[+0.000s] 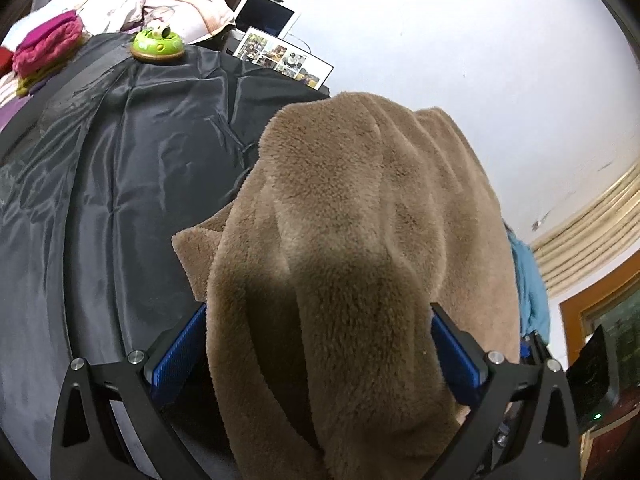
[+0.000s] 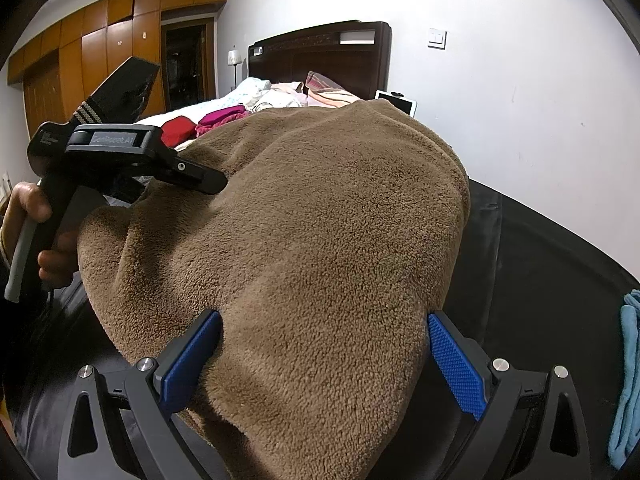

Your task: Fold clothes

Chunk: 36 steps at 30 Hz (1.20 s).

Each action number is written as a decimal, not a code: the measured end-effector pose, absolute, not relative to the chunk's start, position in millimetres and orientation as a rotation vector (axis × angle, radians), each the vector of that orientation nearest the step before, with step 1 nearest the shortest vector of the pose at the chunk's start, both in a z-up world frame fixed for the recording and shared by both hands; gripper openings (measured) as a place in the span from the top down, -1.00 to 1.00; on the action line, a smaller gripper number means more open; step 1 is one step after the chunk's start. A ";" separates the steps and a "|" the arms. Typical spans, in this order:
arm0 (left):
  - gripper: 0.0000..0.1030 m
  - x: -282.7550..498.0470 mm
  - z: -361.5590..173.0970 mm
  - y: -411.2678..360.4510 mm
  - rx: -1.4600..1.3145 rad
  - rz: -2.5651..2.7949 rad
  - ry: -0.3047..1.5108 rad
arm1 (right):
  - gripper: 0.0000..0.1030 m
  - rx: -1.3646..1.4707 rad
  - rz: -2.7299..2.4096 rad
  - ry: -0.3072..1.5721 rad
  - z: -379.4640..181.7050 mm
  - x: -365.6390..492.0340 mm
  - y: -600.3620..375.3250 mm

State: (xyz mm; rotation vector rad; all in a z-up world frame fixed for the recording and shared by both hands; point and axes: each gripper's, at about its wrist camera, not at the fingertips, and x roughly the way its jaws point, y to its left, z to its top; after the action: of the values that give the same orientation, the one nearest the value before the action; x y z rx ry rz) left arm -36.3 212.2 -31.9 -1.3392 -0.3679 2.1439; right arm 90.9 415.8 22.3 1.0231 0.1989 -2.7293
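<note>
A brown fleece garment is heaped up high over the black satin sheet. My left gripper is pushed into its near end. The jaws stand wide apart, the fleece bulges between the blue pads and hangs down past them. My right gripper is also open, with the same garment filling the gap between its pads. In the right wrist view the left gripper, held by a hand, rests against the garment's left edge.
At the far end of the sheet stand a green toy, a photo frame and a tablet. Folded pink and red clothes lie on the bed beyond. A blue cloth lies at the right.
</note>
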 end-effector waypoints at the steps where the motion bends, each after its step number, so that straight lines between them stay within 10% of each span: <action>1: -1.00 -38.3 -32.2 210.3 -1.339 2.139 -0.385 | -0.98 1.023 -2.729 0.198 22.2 91.3 416.1; 24: -1.00 -75.2 -49.1 210.0 -1.412 1.814 -0.491 | -0.98 1.025 -2.727 0.181 20.5 86.7 421.3; 36: -1.00 -72.7 -49.1 210.4 -1.376 1.802 -0.464 | -0.98 1.104 -2.572 -0.397 41.5 50.8 498.0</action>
State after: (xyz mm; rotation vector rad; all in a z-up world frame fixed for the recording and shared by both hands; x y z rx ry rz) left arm -72.7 210.4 -49.1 -1.3755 -0.4643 1.8015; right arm 50.8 498.0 41.5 1.1039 -0.3974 -2.5719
